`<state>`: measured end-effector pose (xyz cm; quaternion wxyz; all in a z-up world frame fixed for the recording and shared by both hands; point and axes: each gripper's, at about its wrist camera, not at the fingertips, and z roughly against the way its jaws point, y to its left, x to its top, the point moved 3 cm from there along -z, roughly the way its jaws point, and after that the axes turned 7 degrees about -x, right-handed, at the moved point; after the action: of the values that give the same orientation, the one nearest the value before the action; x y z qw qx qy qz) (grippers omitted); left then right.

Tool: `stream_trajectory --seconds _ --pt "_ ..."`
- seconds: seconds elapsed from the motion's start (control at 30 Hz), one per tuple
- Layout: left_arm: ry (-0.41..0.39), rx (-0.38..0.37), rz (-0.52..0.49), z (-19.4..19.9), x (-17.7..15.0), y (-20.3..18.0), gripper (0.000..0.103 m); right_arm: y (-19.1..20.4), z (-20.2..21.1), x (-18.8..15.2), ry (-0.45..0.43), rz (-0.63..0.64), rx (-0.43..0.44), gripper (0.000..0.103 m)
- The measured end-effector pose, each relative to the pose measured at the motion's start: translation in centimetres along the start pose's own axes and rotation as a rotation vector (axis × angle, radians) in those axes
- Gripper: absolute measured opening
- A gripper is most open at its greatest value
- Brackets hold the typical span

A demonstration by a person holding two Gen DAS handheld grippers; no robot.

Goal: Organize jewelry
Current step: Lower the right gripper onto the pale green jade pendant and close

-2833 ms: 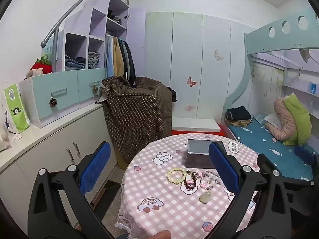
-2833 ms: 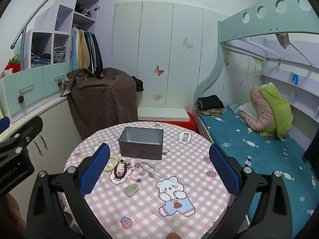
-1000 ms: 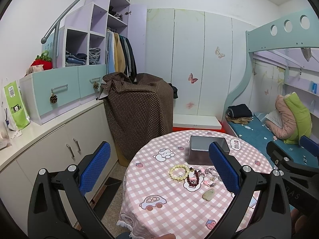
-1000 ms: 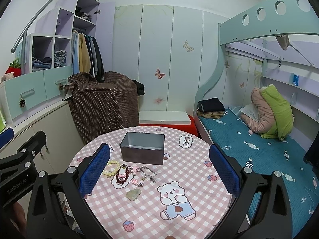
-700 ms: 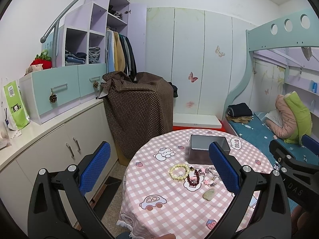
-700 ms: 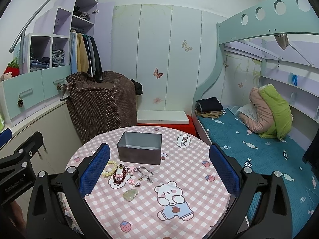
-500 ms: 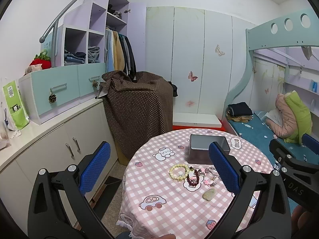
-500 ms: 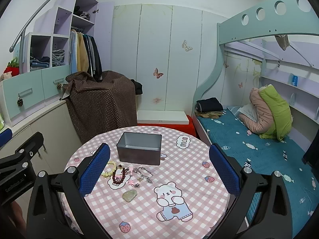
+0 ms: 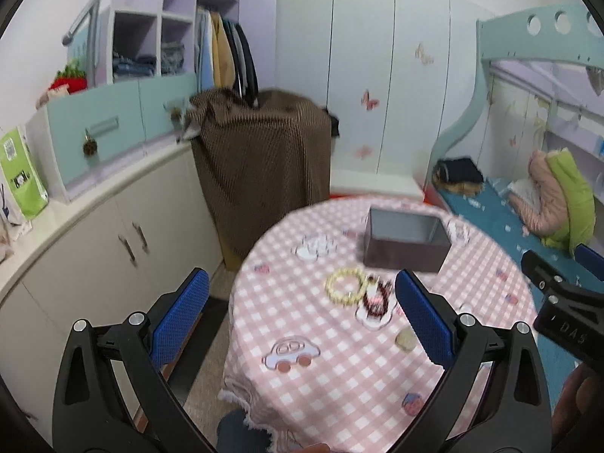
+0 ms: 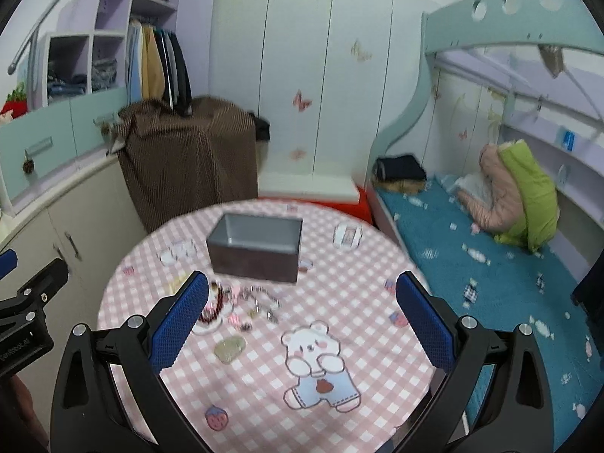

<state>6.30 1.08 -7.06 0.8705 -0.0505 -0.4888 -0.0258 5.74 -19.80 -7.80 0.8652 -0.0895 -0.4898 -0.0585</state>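
Sorting has not begun, as far as I can judge: every piece of jewelry lies loose on the table [image 10: 377, 396] and the grey box [image 10: 256, 247] looks empty from what I can see of its inside. The pale bead bracelet [image 9: 345, 291] lies toward the table's left edge, a ring of round, smooth, creamy beads. Just beside it is the dark red bead bracelet [image 9: 375, 300], its beads smaller and glossy. Next comes a tangle of silver chain [image 10: 260, 300] with small pink bits, too blurred to separate. Nearer my edge of the table lies a flat, pale green stone pendant [image 10: 229, 349], smooth and rounded.

The box stands behind them toward the far edge, rectangular, open-topped, with thin, matte walls like metal. The table is round, under a pink-and-white checked cloth with cartoon prints and a frayed hem.

My left gripper [image 9: 302, 324] and my right gripper [image 10: 302, 324] both hover above the near edge, jaws spread wide, holding nothing; their pads are blue and dimpled. All four items are left to move.
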Motion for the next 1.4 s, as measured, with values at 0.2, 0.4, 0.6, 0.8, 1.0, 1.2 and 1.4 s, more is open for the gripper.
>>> stream_trajectory --seconds 0.2,0.4,0.6,0.8,1.0,1.2,1.4 --pt "0.114 0.005 -0.014 -3.9 -1.6 0.3 0.098 1.7 -4.1 -2.9 0.144 0.055 0.039 0.096" --pt "0.196 0.003 -0.022 -6.8 -2.8 0.2 0.098 3.6 -6.8 -5.1 0.251 0.093 0.079 0.096" --pt "0.242 -0.003 -0.009 -8.7 -3.5 0.4 0.098 5.0 -8.8 -5.6 0.3 0.113 0.098 0.096" --pt "0.281 -0.018 0.005 -10.2 -4.4 1.0 0.098 6.2 -10.6 -6.6 0.361 0.122 0.11 0.096" --pt "0.32 -0.019 0.008 -11.6 -5.1 1.6 0.098 6.8 -12.0 -7.1 0.399 0.122 0.105 0.096" --pt "0.34 -0.022 0.015 -12.6 -5.3 2.0 0.098 7.1 -13.1 -7.6 0.436 0.119 0.097 0.085" --pt "0.349 -0.028 0.014 -13.3 -5.4 2.1 0.098 7.8 -13.8 -8.0 0.467 0.108 0.117 0.074"
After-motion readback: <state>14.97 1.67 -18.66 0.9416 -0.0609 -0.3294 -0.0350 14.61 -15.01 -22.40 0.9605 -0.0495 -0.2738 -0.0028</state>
